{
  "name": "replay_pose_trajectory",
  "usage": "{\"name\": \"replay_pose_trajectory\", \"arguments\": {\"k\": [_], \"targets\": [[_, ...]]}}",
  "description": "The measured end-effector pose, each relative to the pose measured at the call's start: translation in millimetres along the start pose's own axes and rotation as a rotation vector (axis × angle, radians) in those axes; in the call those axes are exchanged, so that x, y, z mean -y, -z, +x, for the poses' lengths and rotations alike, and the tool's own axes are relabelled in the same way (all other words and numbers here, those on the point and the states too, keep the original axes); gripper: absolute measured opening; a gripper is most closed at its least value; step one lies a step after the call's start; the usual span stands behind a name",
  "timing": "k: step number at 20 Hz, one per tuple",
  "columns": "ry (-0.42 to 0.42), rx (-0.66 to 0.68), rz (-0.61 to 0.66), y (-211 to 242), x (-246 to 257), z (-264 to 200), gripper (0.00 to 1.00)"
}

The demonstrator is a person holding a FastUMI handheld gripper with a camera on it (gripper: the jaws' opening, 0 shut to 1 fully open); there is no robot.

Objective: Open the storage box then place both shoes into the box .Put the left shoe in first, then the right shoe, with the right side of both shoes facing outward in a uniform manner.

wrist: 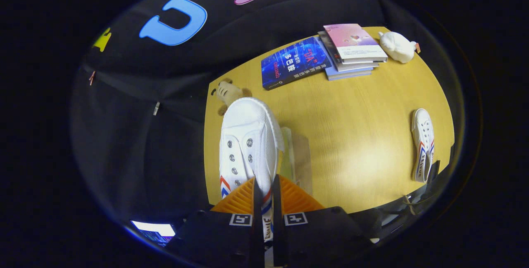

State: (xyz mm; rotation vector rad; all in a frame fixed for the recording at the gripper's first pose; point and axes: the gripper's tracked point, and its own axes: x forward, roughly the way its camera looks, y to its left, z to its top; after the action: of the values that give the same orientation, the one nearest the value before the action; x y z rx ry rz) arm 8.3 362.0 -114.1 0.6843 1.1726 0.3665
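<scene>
My gripper is shut on the side wall of a white canvas shoe with red and blue stripes, which hangs in the air with its toe pointing away from me. Just beyond the fingers and partly under the shoe stands a clear storage box on the wooden table; whether its door stands open I cannot tell. The second white shoe lies on its side near the table's far right edge, well apart from the box.
A small brown plush toy sits at the table's edge beyond the held shoe's toe. A blue book and a stack of books lie at the back, with a white plush figure beside them.
</scene>
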Motion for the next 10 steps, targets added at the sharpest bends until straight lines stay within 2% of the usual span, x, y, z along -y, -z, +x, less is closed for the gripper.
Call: {"name": "replay_pose_trajectory", "arguments": {"k": [10], "targets": [[0.091, -0.139, -0.029, 59, -28, 86, 0.13]]}}
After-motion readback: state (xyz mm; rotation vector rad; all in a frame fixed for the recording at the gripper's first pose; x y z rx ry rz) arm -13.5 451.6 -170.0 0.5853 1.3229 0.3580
